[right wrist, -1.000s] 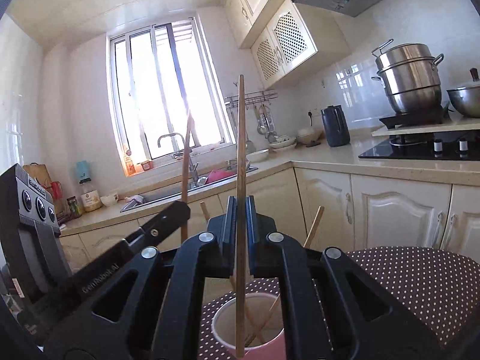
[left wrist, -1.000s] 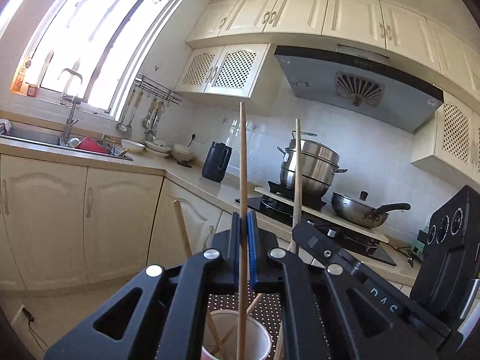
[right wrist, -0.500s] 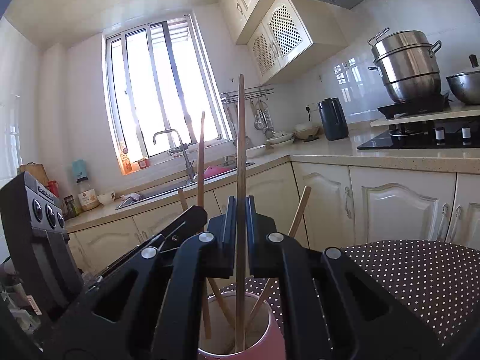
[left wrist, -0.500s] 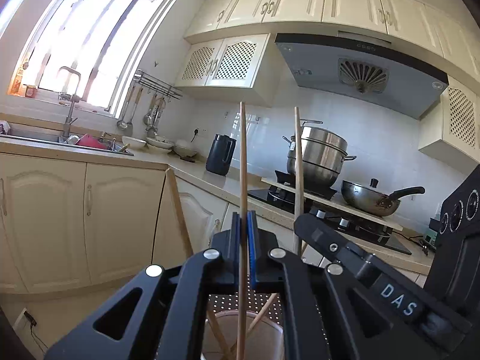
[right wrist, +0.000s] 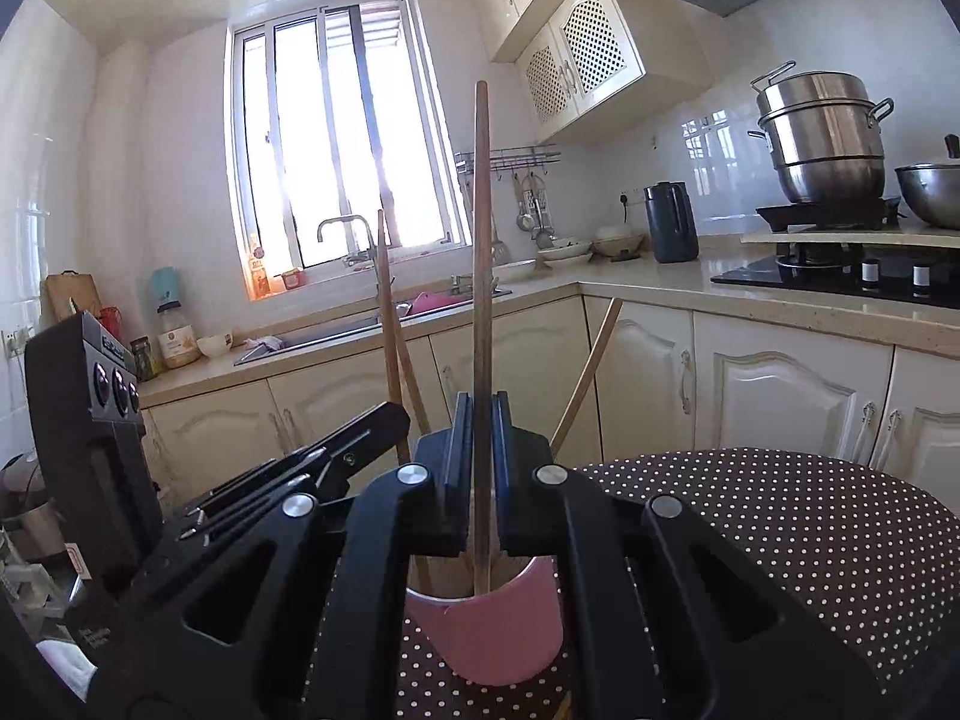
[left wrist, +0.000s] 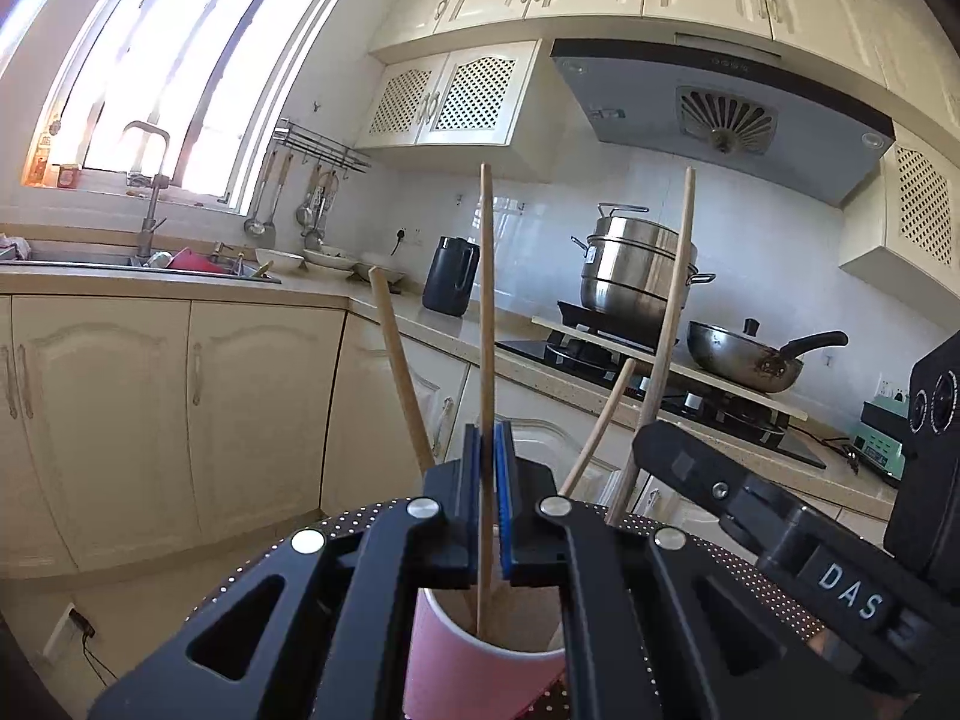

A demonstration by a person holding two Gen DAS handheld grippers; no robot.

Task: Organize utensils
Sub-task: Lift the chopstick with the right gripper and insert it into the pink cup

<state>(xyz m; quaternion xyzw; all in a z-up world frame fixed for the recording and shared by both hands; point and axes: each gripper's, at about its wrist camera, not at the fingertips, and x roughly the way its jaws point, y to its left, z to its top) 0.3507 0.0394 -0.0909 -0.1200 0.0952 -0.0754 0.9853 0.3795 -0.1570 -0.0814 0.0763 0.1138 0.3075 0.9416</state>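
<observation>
at the bottom centre of the left wrist view, the left gripper (left wrist: 487, 504) has its jaws pinching an upright wooden chopstick (left wrist: 486, 312) whose lower end dips into the pink paper cup (left wrist: 480, 678). the right gripper (right wrist: 480, 480) likewise pinches its own chopstick (right wrist: 480, 240) over the same cup (right wrist: 492, 642), which stands on the polka-dot tabletop (right wrist: 780, 540). two loose chopsticks (left wrist: 399, 372) lean in the cup. farther back, a steel steamer pot (left wrist: 636, 267) sits on the stove at right.

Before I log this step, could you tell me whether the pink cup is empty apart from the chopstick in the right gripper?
No: in the right wrist view, other chopsticks lean inside the pink cup beside the chopstick clamped in the right gripper.
</observation>
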